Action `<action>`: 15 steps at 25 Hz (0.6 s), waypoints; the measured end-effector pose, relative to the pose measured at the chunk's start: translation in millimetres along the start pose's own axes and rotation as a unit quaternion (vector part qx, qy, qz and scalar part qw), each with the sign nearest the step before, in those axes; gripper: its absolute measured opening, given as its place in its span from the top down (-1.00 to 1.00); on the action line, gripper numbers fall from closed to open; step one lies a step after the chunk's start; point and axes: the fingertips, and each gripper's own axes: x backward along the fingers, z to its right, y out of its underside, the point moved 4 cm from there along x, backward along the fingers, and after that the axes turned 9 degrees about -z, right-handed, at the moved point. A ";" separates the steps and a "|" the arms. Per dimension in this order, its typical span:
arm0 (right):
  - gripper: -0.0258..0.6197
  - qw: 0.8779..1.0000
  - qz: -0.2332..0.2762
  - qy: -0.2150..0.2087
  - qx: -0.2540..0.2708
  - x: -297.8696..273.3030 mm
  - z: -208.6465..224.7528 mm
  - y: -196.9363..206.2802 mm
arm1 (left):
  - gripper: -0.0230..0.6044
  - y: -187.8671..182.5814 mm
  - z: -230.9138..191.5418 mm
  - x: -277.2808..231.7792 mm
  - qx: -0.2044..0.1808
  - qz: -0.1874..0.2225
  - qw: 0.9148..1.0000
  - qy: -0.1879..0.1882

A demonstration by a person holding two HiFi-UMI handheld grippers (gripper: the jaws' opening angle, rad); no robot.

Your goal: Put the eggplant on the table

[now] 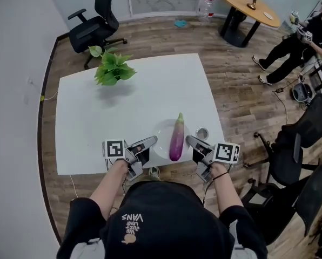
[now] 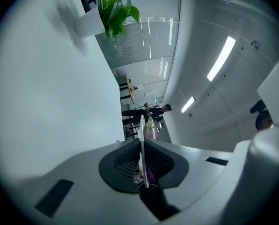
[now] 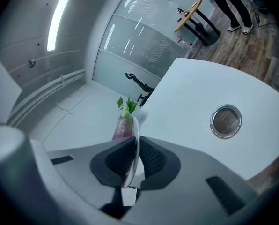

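In the head view, the person is holding a white plate [image 1: 162, 139] between the two tools over the near edge of the white table [image 1: 91, 128]. The left gripper [image 1: 149, 142] is pinching the plate's left rim and the right gripper [image 1: 191, 141] is pinching its right rim. The eggplant [image 1: 176, 137] is lying lengthwise on the plate, its green stem pointing away from the person (whether the plate is resting on the tabletop or hanging just above it cannot be told). A metal-ringed hole [image 1: 202, 133] is showing just right of the plate, and a leafy plant [image 1: 111, 69] is standing near the table's far left corner.

In the left gripper view, the jaws are standing narrow, their pads pressing on the thin plate rim, with the eggplant's purple body showing beyond it.

In the right gripper view, the jaws are likewise clamping the rim edge-on. The eggplant is lying past them on the plate, and the hole is sitting well off to the right.
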 end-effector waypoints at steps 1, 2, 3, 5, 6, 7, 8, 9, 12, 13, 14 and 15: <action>0.80 1.000 0.004 -0.002 0.000 -2.3 -0.3 -3.9 | 0.85 -5.5 -1.0 -1.1 -0.001 -0.004 1.000 0.002; 0.80 1.000 0.008 -0.005 -0.001 -4.7 -0.9 -8.2 | 0.85 -11.0 -2.1 -2.3 -0.002 -0.007 1.000 0.003; 0.80 1.000 0.011 -0.008 -0.001 -7.5 -1.3 -12.5 | 0.85 -16.6 -3.5 -3.4 -0.003 -0.010 1.000 0.004; 0.80 1.000 0.014 -0.008 -0.002 -13.0 0.2 -21.5 | 0.85 -28.6 -6.9 -6.1 -0.003 -0.012 1.000 0.004; 0.80 1.000 0.016 -0.007 -0.002 -15.2 2.0 -26.5 | 0.85 -34.5 -8.4 -8.5 -0.004 -0.012 1.000 0.004; 0.80 1.000 0.017 -0.007 -0.001 -16.6 4.3 -31.7 | 0.85 -39.6 -10.1 -11.6 -0.004 -0.012 1.000 0.004; 0.80 1.000 0.019 -0.006 -0.002 -17.3 7.3 -36.9 | 0.85 -43.9 -12.2 -15.2 -0.004 -0.011 1.000 0.005; 0.80 1.000 0.021 -0.004 -0.003 -17.7 11.3 -42.0 | 0.85 -48.1 -14.6 -19.0 -0.002 -0.011 1.000 0.005; 0.80 1.000 0.021 0.001 -0.010 -21.1 25.8 -56.1 | 0.85 -60.3 -24.5 -30.0 0.000 -0.008 1.000 0.001; 0.80 1.000 0.020 -0.002 -0.011 -22.8 30.4 -61.0 | 0.85 -63.9 -28.1 -34.1 0.001 -0.007 1.000 -0.001; 0.80 1.000 0.018 0.000 -0.012 -23.5 35.8 -65.6 | 0.85 -67.1 -31.1 -38.7 0.004 -0.006 1.000 -0.001; 0.80 1.000 0.014 0.002 -0.013 -23.8 41.1 -70.1 | 0.85 -69.9 -33.4 -43.8 0.009 -0.004 1.000 0.001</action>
